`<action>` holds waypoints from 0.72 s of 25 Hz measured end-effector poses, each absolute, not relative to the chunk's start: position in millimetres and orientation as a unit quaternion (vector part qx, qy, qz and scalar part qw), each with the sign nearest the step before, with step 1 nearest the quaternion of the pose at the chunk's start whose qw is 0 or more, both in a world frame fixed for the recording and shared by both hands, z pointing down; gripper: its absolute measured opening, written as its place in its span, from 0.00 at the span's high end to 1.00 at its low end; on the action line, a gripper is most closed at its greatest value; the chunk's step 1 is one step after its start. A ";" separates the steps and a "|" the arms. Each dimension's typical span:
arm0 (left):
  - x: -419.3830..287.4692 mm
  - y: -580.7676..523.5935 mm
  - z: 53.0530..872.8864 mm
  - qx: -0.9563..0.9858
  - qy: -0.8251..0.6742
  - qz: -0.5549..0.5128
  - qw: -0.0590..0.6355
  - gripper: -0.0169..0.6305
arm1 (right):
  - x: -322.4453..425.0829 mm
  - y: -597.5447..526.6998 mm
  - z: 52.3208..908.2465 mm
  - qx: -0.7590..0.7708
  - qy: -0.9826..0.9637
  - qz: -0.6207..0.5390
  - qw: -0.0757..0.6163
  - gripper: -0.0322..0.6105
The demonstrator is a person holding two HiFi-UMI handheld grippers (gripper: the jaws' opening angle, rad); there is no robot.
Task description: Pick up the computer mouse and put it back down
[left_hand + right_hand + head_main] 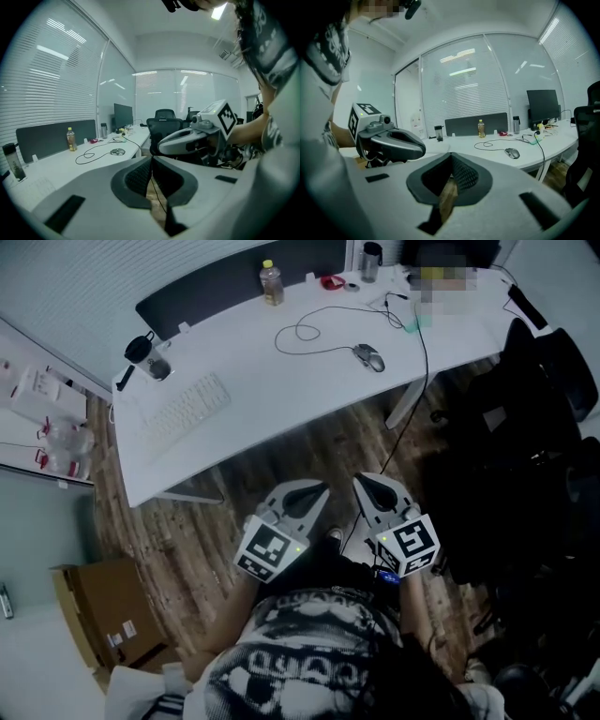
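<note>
Nearest us, our left tool [317,491] and right tool [364,482], both grey moulded plastic, hang side by side above the brown wooden plank floor [187,540]. Each has its jaws pressed together on nothing. Well ahead and apart from both, the grey corded computer mouse [369,357] lies on the curved white desk [262,371], right of the white keyboard [186,409].

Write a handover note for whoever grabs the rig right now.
Both shut and empty: left hand-held gripper and right hand-held gripper, side by side over the floor, short of the desk.
The mouse lies toward the desk's right end, cable attached, neither hand-held gripper near it.
Done: nothing that shows.
Left: open a hand-held gripper, reach the mouse, grip it, lift, set it back down.
</note>
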State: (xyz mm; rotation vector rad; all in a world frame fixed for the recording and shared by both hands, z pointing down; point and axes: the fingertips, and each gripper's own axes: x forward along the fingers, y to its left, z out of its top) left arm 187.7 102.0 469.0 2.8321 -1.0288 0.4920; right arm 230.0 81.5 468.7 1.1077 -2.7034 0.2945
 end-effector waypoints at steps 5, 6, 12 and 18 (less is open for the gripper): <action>187.4 106.2 466.7 0.923 -0.345 0.165 0.039 0.97 | 227.8 85.2 470.8 0.358 -0.923 0.096 0.105 0.96; 187.4 106.1 465.9 0.923 -0.346 0.165 0.038 0.97 | 228.2 85.0 471.3 0.355 -0.924 0.095 0.107 0.96; 189.6 107.0 462.8 0.923 -0.345 0.170 0.032 0.97 | 238.3 79.9 470.6 0.359 -0.922 0.097 0.108 0.96; 190.4 110.6 467.8 0.921 -0.344 0.181 0.030 0.97 | 248.3 76.8 477.6 0.363 -0.919 0.095 0.119 0.96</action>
